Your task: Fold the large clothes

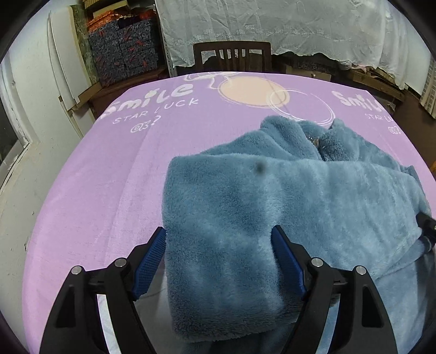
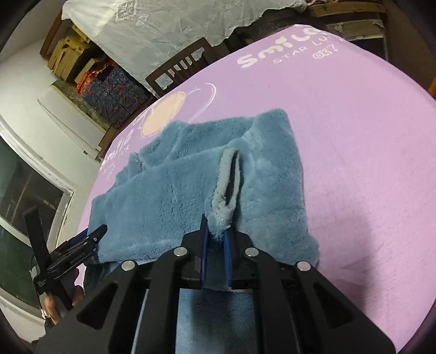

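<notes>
Your right gripper (image 2: 216, 239) has its fingers pressed nearly together, pinching a grey-edged fold of the blue fleece garment (image 2: 190, 185) at centre frame. Your left gripper (image 1: 219, 242) has its fingers spread wide, with a thick garment fold lying between them at lower centre. The garment rests on the purple sheet (image 1: 95, 177), with a wooden chair (image 1: 231, 55) at upper centre.

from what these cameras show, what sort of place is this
Probably a room in a home, used partly for storage. A table under a purple printed cloth holds the blue fleece garment, a wooden chair stands at its far side, and patterned storage boxes are stacked by the wall beside a lace curtain.
</notes>
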Motion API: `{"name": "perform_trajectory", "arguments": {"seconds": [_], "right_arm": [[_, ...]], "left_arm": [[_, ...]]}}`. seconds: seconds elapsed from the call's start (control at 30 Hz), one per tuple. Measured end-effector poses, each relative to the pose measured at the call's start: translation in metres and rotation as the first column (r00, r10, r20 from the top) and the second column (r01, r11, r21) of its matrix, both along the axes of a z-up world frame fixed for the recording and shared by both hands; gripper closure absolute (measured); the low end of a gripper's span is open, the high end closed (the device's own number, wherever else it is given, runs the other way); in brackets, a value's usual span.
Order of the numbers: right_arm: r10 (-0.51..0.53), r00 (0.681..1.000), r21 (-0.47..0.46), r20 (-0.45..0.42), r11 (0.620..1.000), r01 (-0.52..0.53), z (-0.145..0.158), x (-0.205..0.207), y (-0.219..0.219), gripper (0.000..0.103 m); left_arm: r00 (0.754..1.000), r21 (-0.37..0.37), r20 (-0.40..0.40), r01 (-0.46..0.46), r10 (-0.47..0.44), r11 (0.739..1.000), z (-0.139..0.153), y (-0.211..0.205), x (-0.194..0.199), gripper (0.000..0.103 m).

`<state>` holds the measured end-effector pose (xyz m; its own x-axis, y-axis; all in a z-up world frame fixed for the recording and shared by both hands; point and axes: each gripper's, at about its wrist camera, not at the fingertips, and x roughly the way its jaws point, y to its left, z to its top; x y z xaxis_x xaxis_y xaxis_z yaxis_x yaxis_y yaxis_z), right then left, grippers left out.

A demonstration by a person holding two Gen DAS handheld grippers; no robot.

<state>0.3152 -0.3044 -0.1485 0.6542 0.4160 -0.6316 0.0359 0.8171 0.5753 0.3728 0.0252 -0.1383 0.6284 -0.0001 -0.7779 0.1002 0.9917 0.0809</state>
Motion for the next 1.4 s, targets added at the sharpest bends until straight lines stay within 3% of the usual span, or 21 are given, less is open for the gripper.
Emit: {"name": "perform_trajectory", "arguments": {"seconds": [0.13, 0.27, 0.43, 0.57, 0.6, 0.63, 0.73, 0.93, 1.03, 1.17, 1.3, 1.4], "right_arm": [[-0.060, 0.995, -0.061, 0.078, 0.996, 0.065, 0.021, -0.014, -0.006, 0.085], [-0.057, 0.988, -0.084, 0.146, 0.994, 0.069, 0.044, -0.008, -0.001, 0.085], [0.057, 0.989, -0.039, 0.134, 0.998, -0.052, 0.048, 0.027, 0.034, 0.085], [0.076, 0.996, -0.018, 0.055, 0.997, -0.075, 0.021, 0.048, 0.042, 0.086], [0.064, 0.998, -0.023, 0.024, 0.998, -0.064, 0.012, 0.051, 0.038, 0.089], [0.057, 0.998, -0.009, 0.007, 0.998, -0.057, 0.006, 0.054, 0.033, 0.102], [0.030, 0.999, 0.120, -0.024, 0.992, -0.027, -0.009, 0.055, 0.005, 0.103], [-0.055, 0.998, 0.063, 0.000, 0.996, 0.055, 0.004, 0.037, -0.014, 0.103], [-0.052, 0.996, 0.009, 0.077, 0.999, 0.052, 0.024, 0.019, -0.013, 0.097], [0.021, 0.996, -0.012, 0.091, 1.000, -0.020, 0.026, 0.005, 0.003, 0.097], [0.072, 0.997, -0.079, 0.006, 0.994, -0.072, 0.006, 0.011, 0.021, 0.097], [0.080, 0.997, -0.048, -0.011, 0.996, -0.081, -0.002, 0.013, 0.017, 0.100]], "left_arm": [[0.998, 0.016, 0.055, 0.000, -0.001, 1.000, 0.016, 0.002, -0.009, 0.024], [0.993, -0.034, 0.117, 0.029, -0.025, 0.999, 0.042, -0.009, -0.014, 0.024], [0.988, -0.042, 0.103, 0.120, -0.115, 0.992, 0.039, -0.052, 0.002, 0.024], [0.996, -0.034, 0.018, 0.091, -0.090, 0.995, 0.007, -0.057, 0.025, 0.024], [0.997, -0.040, 0.001, 0.083, -0.083, 0.996, 0.000, -0.053, 0.029, 0.022], [0.996, -0.085, -0.011, 0.089, -0.090, 0.992, -0.003, -0.046, 0.033, 0.022], [0.995, -0.109, -0.010, 0.094, -0.096, 0.990, -0.001, -0.039, 0.033, 0.022], [0.998, -0.092, 0.049, 0.053, -0.049, 0.994, 0.015, -0.020, 0.018, 0.022], [0.996, -0.087, 0.089, 0.010, -0.002, 0.996, 0.029, -0.001, 0.007, 0.022], [0.998, -0.115, 0.057, 0.001, 0.005, 0.993, 0.026, 0.016, -0.010, 0.022], [1.000, -0.056, -0.017, 0.009, -0.010, 0.998, 0.002, 0.010, -0.011, 0.022], [1.000, -0.066, -0.023, 0.010, -0.011, 0.998, 0.000, 0.012, -0.010, 0.019]]}}
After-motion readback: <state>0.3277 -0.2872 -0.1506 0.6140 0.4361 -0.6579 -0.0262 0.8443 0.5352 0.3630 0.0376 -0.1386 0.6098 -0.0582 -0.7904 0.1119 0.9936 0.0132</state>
